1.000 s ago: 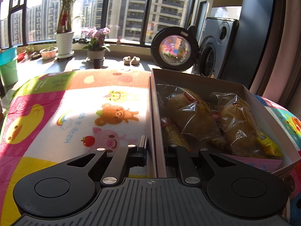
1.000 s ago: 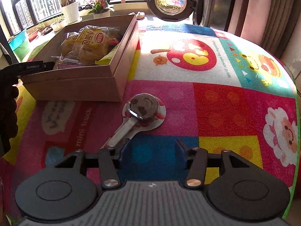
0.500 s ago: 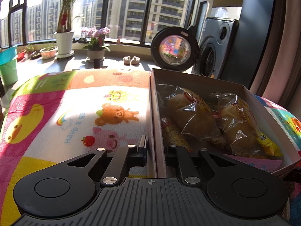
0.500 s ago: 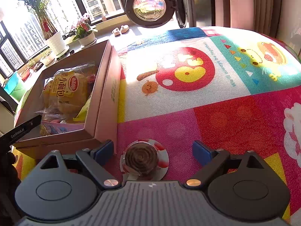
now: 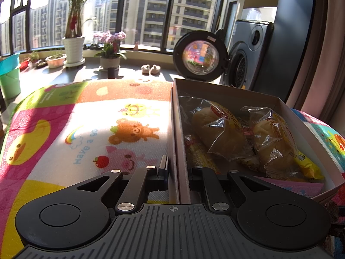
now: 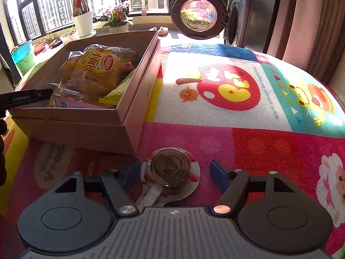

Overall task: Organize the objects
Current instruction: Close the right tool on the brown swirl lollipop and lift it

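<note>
A cardboard box (image 5: 254, 96) (image 6: 131, 108) holds bagged bread rolls (image 5: 217, 129) (image 6: 99, 73) and other snacks. My left gripper (image 5: 177, 170) is shut on the box's left wall, one finger outside and one inside. My right gripper (image 6: 172, 172) is open on the mat, its blue-padded fingers on either side of a round chocolate-swirl lollipop (image 6: 170, 167) with a flat white stick. The lollipop lies just in front of the box's near right corner. The left gripper's finger (image 6: 25, 98) shows at the box's left edge in the right wrist view.
The box stands on a colourful cartoon play mat (image 5: 86, 133) (image 6: 248, 108). Behind it are a windowsill with potted plants (image 5: 73, 47), a washing machine with its round door open (image 6: 199, 14), and curtains (image 6: 319, 21) at the right.
My right gripper has come down and forward around the lollipop, which now lies between its open fingers. My left gripper holds still on the box wall.
</note>
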`<act>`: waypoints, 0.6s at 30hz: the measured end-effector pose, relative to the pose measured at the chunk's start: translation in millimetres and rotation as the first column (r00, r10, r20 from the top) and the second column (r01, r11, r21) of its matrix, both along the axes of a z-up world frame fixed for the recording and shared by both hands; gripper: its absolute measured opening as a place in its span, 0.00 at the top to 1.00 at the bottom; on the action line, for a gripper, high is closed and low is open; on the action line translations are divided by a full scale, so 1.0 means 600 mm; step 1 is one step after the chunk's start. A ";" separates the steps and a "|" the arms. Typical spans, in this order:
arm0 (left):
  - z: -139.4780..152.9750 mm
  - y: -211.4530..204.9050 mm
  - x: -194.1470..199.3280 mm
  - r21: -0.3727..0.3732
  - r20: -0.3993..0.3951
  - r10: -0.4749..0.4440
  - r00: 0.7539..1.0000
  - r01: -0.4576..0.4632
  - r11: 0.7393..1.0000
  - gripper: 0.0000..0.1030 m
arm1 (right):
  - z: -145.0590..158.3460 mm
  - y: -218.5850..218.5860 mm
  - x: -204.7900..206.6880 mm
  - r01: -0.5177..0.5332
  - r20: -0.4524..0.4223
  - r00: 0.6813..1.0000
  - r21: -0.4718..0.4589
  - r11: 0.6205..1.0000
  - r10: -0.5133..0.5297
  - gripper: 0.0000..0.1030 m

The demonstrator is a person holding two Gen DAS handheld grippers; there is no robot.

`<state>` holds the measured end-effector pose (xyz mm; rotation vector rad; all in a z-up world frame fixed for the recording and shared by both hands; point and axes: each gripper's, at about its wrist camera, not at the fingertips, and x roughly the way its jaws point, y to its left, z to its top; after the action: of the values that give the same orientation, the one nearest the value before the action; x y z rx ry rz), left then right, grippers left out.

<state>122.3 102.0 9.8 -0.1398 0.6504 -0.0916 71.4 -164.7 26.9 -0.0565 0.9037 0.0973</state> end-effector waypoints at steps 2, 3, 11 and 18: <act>0.000 0.001 -0.001 0.000 0.000 0.000 1.000 0.000 1.000 0.87 | 0.004 0.011 -0.016 -0.044 0.001 0.999 -0.021 0.999 0.044 0.50; 0.000 -0.001 0.000 0.000 0.000 0.000 1.000 0.000 1.000 0.87 | 0.007 0.013 -0.022 -0.058 -0.006 0.998 -0.028 0.998 0.057 0.52; 0.000 -0.001 0.000 0.000 -0.001 0.000 1.000 0.000 1.000 0.87 | 0.013 0.005 -0.066 -0.047 -0.048 0.998 -0.018 0.999 0.046 0.53; 0.002 0.000 0.000 -0.003 -0.001 0.000 1.000 0.000 1.000 0.87 | 0.059 0.017 -0.099 -0.071 -0.032 0.997 -0.007 0.997 0.070 0.53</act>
<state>122.1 102.2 11.0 -0.1428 0.6514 -0.0927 11.9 -154.5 62.1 -0.0946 0.9343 0.1607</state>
